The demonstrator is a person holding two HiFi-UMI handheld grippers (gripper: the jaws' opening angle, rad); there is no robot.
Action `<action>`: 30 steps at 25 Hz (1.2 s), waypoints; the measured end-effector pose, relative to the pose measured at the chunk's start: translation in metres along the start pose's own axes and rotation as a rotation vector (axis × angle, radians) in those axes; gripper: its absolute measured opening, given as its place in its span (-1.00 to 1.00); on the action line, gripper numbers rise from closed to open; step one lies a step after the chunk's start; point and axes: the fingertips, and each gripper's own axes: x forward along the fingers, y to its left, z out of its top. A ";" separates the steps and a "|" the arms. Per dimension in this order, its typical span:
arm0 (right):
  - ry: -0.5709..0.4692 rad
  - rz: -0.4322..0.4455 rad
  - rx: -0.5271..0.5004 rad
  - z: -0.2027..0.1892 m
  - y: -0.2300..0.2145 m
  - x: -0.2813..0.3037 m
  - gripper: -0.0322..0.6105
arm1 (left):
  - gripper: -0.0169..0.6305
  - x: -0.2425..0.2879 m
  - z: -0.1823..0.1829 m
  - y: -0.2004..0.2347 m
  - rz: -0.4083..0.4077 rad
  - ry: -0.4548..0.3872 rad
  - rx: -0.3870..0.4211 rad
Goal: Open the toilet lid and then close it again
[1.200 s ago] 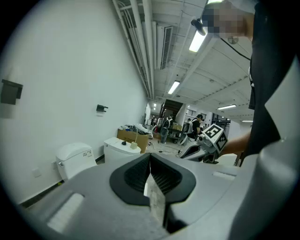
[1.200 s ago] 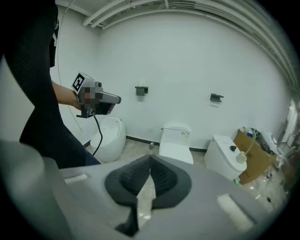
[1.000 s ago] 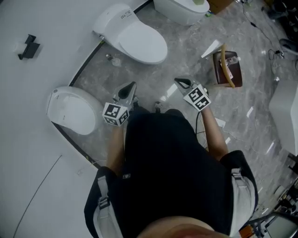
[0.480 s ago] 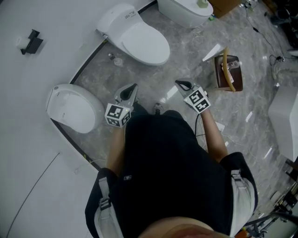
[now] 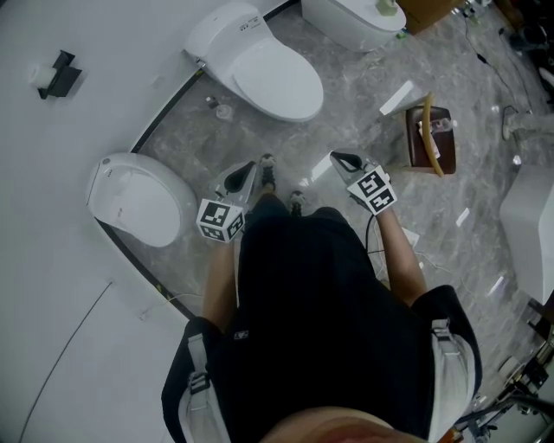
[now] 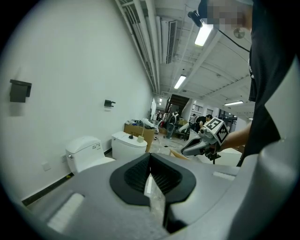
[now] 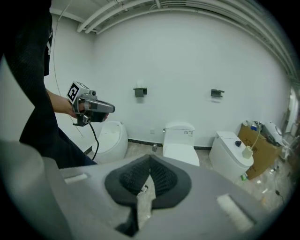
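Observation:
Three white toilets stand along the wall, all with lids down: a rounded toilet (image 5: 138,203) at the left, a middle toilet (image 5: 260,67) ahead and a third toilet (image 5: 351,19) at the top right. My left gripper (image 5: 248,166) is shut and empty, held in the air between the rounded and middle toilets. My right gripper (image 5: 336,157) is also shut on nothing, level with it to the right. The right gripper view looks over closed jaws at the middle toilet (image 7: 180,143), with the left gripper (image 7: 91,108) above the rounded toilet (image 7: 112,138). Neither gripper touches a toilet.
A brown bin (image 5: 430,137) with a hose stands on the marble floor at the right, a white sheet (image 5: 402,93) beside it. A small bottle (image 5: 221,111) lies by the middle toilet's base. A black fixture (image 5: 59,76) hangs on the wall. The person's shoes (image 5: 267,166) show between the grippers.
The left gripper has sunk a little and shifted right in the head view. A shoe has come into view next to it. The right gripper keeps its place.

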 end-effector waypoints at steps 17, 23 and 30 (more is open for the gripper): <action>0.007 -0.082 0.056 0.041 -0.044 0.064 -0.89 | -0.91 0.084 0.026 0.064 -0.207 0.067 0.007; 0.030 -0.102 0.074 0.053 -0.062 0.088 -0.89 | -0.91 0.104 0.032 0.090 -0.250 0.078 0.005; 0.037 -0.141 0.094 0.071 -0.081 0.113 -0.89 | -0.91 0.114 0.040 0.135 -0.263 0.085 0.006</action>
